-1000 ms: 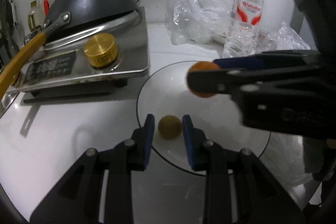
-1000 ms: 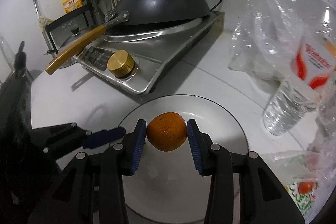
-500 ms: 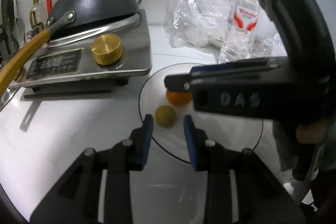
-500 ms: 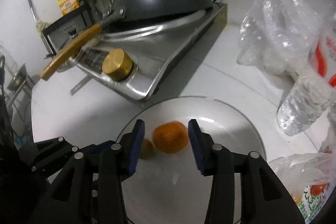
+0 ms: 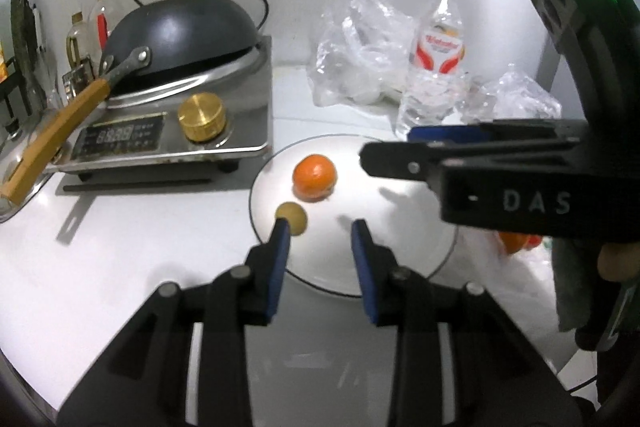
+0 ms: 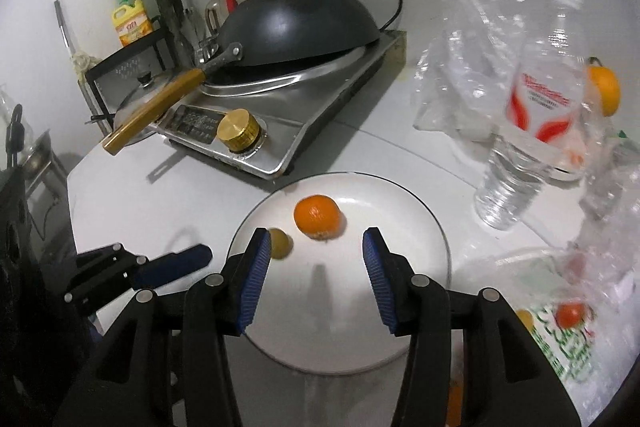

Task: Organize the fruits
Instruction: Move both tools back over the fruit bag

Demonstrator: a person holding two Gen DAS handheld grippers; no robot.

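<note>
Released orange (image 6: 317, 217) and small green fruit (image 6: 279, 243) onto plate (image 6: 400, 203); both grippers' jaws opened empty, ready for more.

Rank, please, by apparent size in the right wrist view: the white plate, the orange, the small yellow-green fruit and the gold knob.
1. white plate
2. orange and gold knob: alike in size, and the knob stands farther away, so unranked
3. small yellow-green fruit
</note>
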